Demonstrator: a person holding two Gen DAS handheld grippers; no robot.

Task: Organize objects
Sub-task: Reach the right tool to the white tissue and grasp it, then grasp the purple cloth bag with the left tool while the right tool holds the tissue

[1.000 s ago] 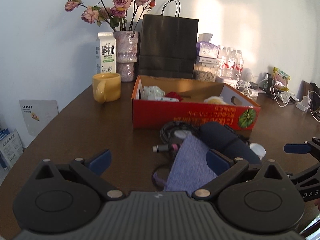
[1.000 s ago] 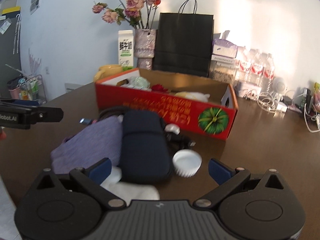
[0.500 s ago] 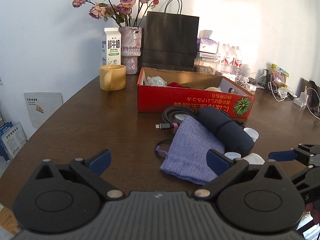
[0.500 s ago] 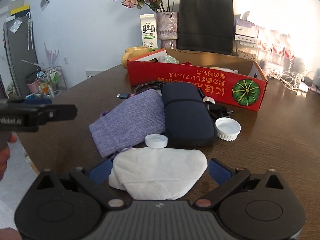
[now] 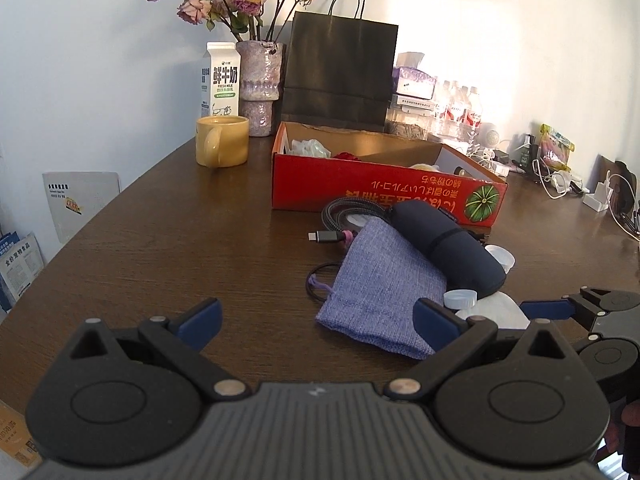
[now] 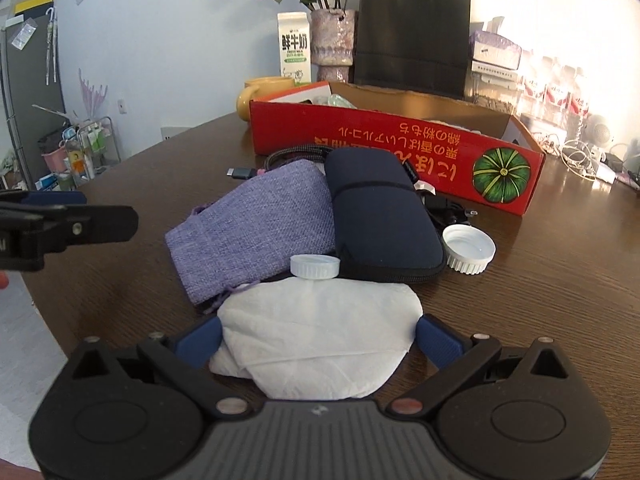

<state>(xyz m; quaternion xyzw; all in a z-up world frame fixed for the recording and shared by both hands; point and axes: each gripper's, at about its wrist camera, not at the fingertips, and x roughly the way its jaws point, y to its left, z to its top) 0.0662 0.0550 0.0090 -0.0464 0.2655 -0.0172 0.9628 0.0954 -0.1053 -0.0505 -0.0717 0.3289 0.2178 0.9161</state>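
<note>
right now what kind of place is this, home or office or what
Probably a lived-in room at home, or a small casual office. A brown wooden table carries a milk carton, a vase of dried roses and a yellow mug; a storage rack of household bits stands by the wall.

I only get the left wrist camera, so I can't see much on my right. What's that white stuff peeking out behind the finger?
Observer: A soft white mask, flat on the table, lying between the right gripper's fingers.
Operator: Is it grabbed?
Observer: No. The jaws stand wide, one on each side of it.
Operator: And the little cap?
Observer: The small cap sits at the mask's far edge, by the navy case. A bigger cap lies open side up, right of the case.
</note>
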